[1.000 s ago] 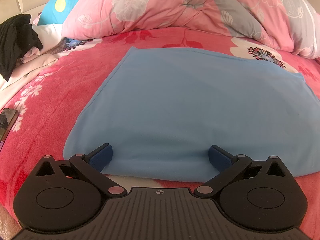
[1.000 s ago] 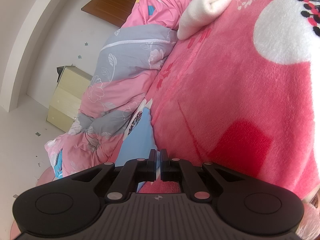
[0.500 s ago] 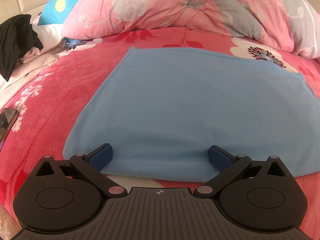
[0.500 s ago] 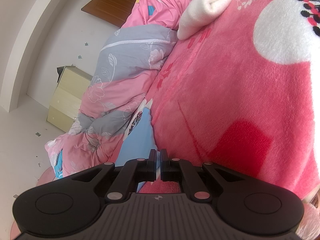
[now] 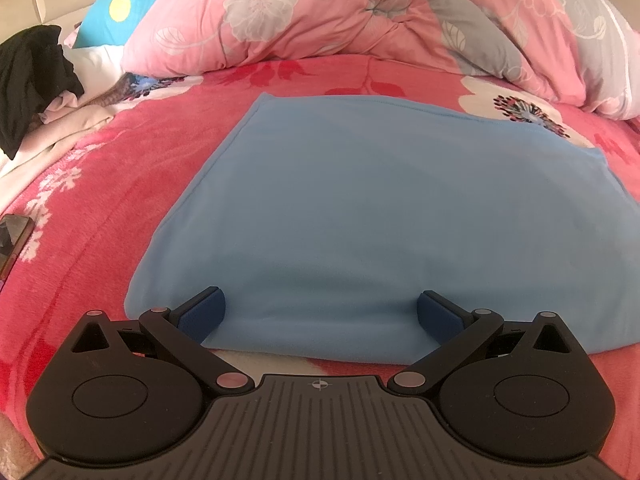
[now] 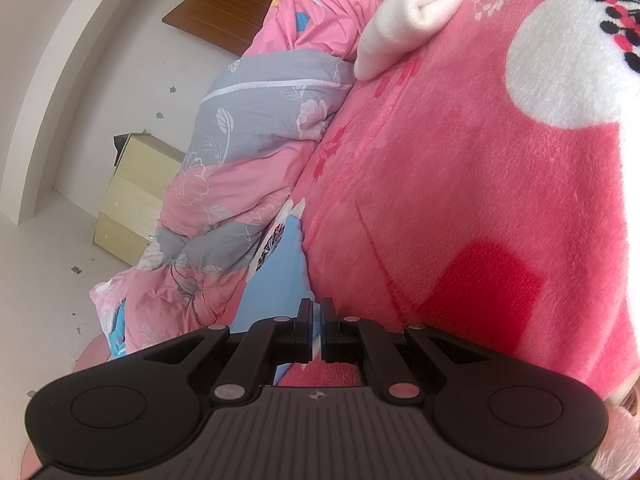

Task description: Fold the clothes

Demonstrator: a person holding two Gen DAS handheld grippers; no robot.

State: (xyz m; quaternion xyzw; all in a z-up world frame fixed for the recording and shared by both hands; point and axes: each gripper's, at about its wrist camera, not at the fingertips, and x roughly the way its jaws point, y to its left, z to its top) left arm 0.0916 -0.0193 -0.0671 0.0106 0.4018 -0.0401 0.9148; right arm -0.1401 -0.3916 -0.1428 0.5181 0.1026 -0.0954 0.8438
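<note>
By the bed's left edge a heap of dark and pale clothes lies bunched, apparently waiting aside; the blue garment lies flat as a smooth rectangle mid-bed on the pink blanket, its near edge between the wide-spread left tongs, which grip nothing; the right tongs are closed on nothing visible near the bed's right edge; no containers show.

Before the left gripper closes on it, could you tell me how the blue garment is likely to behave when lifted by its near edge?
The blue garment looks thin and lies flat, so it will probably drape limply. Its near edge bulges softly between the open left gripper fingers, suggesting it bunches easily. On the fuzzy pink blanket it may drag rather than slide.
</note>
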